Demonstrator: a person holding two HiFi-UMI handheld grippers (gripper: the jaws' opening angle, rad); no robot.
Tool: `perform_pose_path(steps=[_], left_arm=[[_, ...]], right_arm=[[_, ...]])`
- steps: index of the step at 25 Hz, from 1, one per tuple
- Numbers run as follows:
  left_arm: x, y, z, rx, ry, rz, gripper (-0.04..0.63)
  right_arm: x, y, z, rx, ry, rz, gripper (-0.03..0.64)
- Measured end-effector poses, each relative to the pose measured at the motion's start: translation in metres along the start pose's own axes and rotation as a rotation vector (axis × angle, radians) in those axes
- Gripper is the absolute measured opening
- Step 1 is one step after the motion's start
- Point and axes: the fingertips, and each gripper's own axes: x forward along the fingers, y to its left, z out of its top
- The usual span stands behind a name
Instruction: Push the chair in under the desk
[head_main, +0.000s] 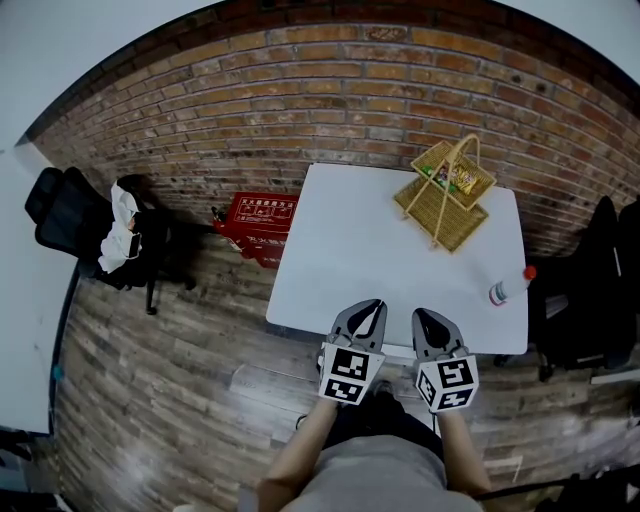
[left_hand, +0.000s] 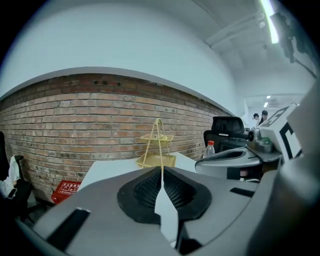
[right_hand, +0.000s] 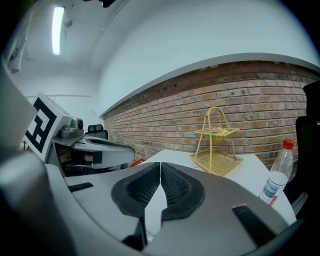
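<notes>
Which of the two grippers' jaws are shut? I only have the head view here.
Observer: The left gripper has its jaws pressed together, nothing between them.
Operator: And the other?
Observer: The right gripper is the same: jaws together, empty.
Operator: Is the clear plastic bottle with the red cap lying down?
Observer: No. The right gripper view shows it standing upright on the white desk.

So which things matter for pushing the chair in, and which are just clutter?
Job: desk, right chair or left chair (cannot tell which), left gripper, right gripper, both shut.
Clutter: wire basket, bottle, red crate.
</notes>
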Motion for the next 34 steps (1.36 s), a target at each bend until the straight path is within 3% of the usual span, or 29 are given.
perform_pose_path(steps=[34], left_arm=[[0.008,-0.019,0.013,0.001,-0.022,-0.002,0.025]], right_arm=[[-0.003,-0.009,0.009,0.038,-0.030,-0.038,0.015]])
